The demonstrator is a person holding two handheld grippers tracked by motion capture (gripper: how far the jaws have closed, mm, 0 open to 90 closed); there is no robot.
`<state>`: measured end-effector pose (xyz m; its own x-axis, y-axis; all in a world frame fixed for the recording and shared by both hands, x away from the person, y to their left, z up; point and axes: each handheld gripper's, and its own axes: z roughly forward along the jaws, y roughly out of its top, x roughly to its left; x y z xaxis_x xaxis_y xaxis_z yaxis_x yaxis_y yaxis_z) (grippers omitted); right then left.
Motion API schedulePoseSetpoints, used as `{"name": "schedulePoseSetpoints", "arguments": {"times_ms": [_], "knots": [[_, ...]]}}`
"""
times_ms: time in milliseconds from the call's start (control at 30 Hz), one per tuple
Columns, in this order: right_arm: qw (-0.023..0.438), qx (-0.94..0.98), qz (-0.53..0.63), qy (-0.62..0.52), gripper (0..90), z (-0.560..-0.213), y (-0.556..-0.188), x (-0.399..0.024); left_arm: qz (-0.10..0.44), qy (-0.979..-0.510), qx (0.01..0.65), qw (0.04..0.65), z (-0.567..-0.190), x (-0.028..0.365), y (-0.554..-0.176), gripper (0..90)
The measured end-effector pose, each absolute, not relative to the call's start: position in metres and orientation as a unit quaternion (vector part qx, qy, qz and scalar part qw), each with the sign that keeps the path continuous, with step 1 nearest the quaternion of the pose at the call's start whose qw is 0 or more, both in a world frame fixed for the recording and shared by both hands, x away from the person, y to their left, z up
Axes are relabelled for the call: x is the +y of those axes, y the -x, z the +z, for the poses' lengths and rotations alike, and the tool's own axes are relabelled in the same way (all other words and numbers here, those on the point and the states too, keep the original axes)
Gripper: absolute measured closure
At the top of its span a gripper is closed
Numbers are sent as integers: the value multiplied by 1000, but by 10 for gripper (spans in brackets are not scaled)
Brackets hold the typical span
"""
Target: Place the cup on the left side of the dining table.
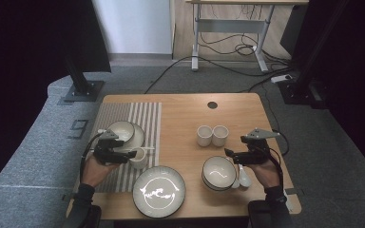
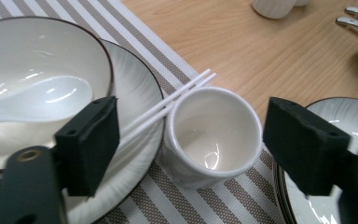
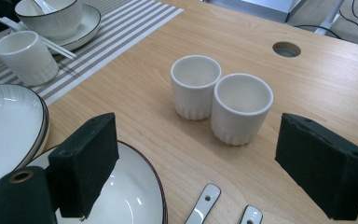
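Each bare hand gripped a black two-jaw left gripper (image 1: pixel 130 155) or right gripper (image 1: pixel 229 153); dark sleeves covered the forearms; a grey three-cornered plate topped each tool; black cables looped from both; blocky black foam pads (image 2: pixel 89 140) faced the jaws.

Desk (image 1: pixel 247 107): light wood, round hole near far edge.
Left side: striped placemat (image 1: pixel 145 116) — reaching the far edge.
Middle: two white cups (image 1: pixel 212 135), touching.
Near edge: large plate (image 1: pixel 159 191).
Right side — bowl (image 1: pixel 218 173), spoons (image 1: pixel 244 178).
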<state>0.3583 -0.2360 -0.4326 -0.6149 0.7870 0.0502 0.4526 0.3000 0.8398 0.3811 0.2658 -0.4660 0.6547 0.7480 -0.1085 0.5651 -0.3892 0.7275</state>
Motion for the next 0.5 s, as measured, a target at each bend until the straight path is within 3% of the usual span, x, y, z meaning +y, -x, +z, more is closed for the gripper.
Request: {"name": "schedulePoseSetpoints", "arguments": {"times_ms": [300,500], "knots": [[188,784,438,-399,130,-435,-358,-239,100,-831,387,386,-488,252,-382,112],[184,782,438,-402,130,-439,-358,-241,99,-838,384,374,-494,243,-383,132]]}}
